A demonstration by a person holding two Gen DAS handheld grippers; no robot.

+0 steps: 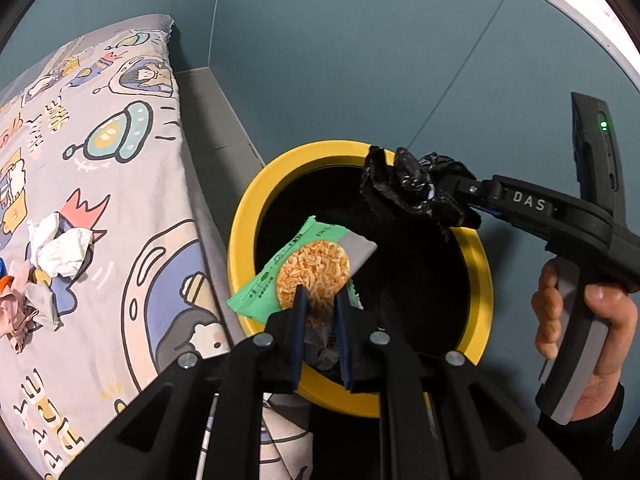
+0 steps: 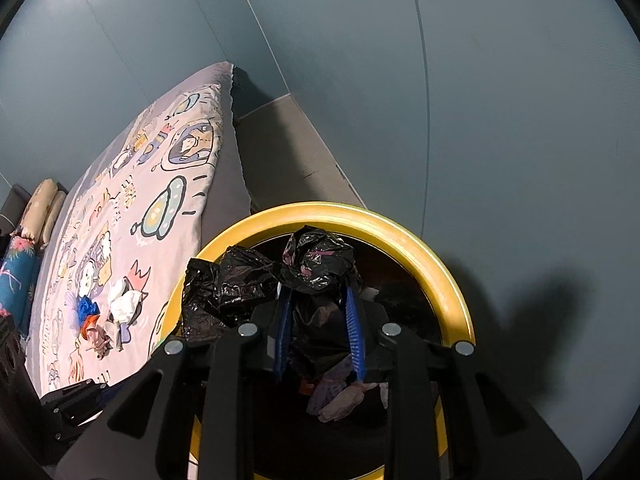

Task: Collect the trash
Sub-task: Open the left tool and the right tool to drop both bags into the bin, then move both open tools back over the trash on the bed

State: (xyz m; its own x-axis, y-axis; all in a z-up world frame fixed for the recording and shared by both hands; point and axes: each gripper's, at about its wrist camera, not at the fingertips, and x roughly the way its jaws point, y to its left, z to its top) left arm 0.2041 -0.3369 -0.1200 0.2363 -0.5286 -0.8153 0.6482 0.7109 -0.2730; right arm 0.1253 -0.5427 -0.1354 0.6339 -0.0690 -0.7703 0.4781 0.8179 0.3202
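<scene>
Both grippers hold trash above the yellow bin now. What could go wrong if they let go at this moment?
1. The green snack wrapper in the left gripper hangs partly over the yellow bin's rim; dropped now, it may catch there or slide toward the bed.
2. The crumpled black plastic bag in the right gripper spreads over the rim's edge and might snag on the fingers.
3. Crumpled papers remain on the bed.
</scene>
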